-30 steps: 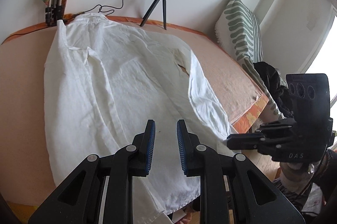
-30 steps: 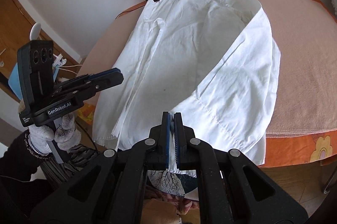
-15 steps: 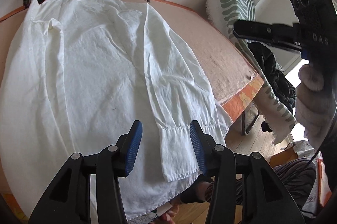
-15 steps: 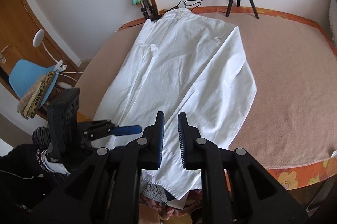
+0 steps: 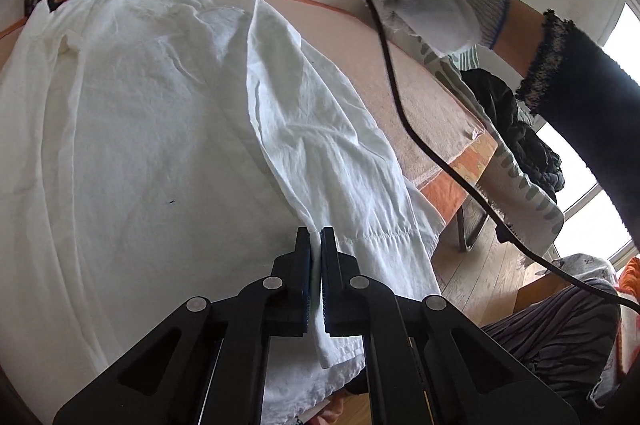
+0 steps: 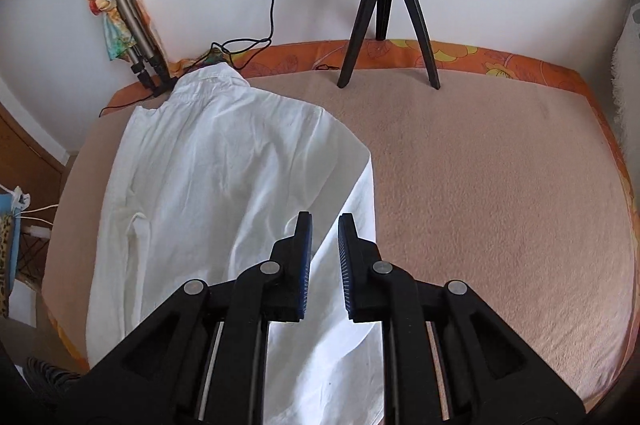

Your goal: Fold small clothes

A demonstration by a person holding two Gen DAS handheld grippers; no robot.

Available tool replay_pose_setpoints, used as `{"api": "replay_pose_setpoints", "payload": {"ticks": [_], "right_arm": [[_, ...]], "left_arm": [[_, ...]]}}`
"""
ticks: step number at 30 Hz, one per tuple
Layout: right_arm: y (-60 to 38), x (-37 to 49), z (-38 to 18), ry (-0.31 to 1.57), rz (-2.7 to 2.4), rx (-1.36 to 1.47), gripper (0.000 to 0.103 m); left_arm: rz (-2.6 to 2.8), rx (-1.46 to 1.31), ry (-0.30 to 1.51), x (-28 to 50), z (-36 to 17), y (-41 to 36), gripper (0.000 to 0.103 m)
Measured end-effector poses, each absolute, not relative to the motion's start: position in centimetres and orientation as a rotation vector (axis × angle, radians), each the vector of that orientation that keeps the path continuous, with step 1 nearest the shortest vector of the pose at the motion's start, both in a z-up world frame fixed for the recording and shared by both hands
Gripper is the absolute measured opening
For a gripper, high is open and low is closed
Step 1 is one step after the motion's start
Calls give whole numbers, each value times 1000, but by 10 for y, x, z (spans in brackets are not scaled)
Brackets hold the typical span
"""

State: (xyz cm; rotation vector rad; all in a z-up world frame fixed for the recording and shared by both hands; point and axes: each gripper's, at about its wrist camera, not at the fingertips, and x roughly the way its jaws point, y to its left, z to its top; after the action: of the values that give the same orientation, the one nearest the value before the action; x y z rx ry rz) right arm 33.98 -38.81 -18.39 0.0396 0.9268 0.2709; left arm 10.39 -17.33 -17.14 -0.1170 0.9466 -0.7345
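Here, item one: white shirt (image 5: 168, 129), spread lengthwise on a pink-topped table (image 6: 500, 185), collar toward twelve o'clock by the wall, hem hanging over the near edge at six. Thin, crumpled woven cloth; judged light, limp and not slippery, so it should drape and crease wherever lifted and keep no shape of its own. One sleeve (image 5: 320, 145) lies folded in along the body's three o'clock side, cuff nearest the viewer.

Left gripper (image 5: 316, 245): jaws have just been closing and now stand together, clamped on the sleeve cloth just above the stitched cuff seam; how many layers are caught is hard to say. The doubled, stitched cuff looks the firmest hold.

Right gripper (image 6: 324, 245): jaws slightly apart, nothing between them, raised above the shirt's three o'clock edge.

Behind, at twelve: black tripod (image 6: 386, 5).
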Motion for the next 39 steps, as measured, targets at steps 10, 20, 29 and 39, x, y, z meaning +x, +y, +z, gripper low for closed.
{"api": "replay_pose_setpoints", "payload": {"ticks": [10, 20, 29, 39], "right_arm": [[-370, 419, -231, 1029, 100, -78, 15], [-327, 389, -180, 910, 200, -77, 2], [-236, 395, -194, 911, 308, -193, 2], [-315, 325, -170, 831, 320, -39, 42]], "left_arm": [[-756, -119, 923, 101, -169, -171, 2], [-740, -152, 910, 83, -159, -160, 2], [-725, -138, 959, 78, -178, -156, 2], [-721, -129, 969, 76, -168, -150, 9]]}}
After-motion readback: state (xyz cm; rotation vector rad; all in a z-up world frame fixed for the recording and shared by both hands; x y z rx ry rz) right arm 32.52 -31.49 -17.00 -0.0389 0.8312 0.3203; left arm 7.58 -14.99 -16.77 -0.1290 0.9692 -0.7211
